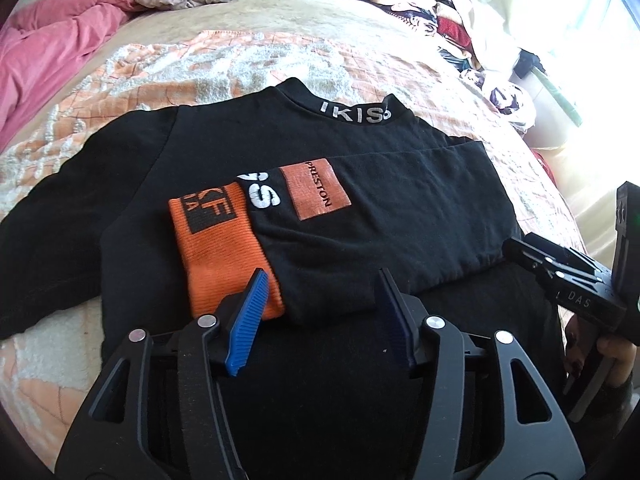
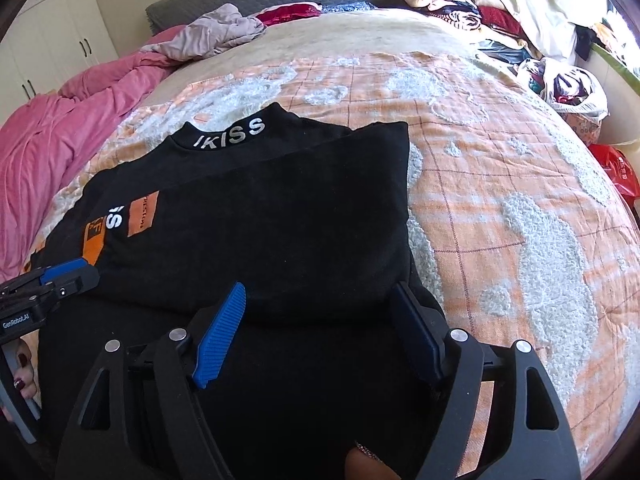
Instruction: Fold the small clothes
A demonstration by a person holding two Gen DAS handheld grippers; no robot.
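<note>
Roughly mid-fold, judging by the layout. Bed with orange-and-white textured blanket carries everything. Black top lies flat near the front edge of the bed, collar with "IKISS" lettering pointing away. Right side panel and sleeve already folded across the body, orange cuff resting around the middle of the chest. Left sleeve not yet folded in, spread out onto the blanket. Remaining, by estimate: fold left side in, then fold bottom up toward collar, then set aside.

Pink duvet bunched at far left, pile of unfolded clothes at far right corner; presumably more items pending, count impossible to tell.

Left gripper hovers over the lower hem near the cuff, fingers apart, holding nothing. Right gripper hovers over the folded right edge, fingers likewise apart and empty; contact with fabric unclear from either view.

Hidden or unclear:
- Lower hem of the top masked by both gripper bodies, so bottom fold state unknown.
- Left sleeve end cut off by frame edge in left wrist view.
- Cuff print partly readable only.
- Strong window glare washes out the right side of the left wrist view.
</note>
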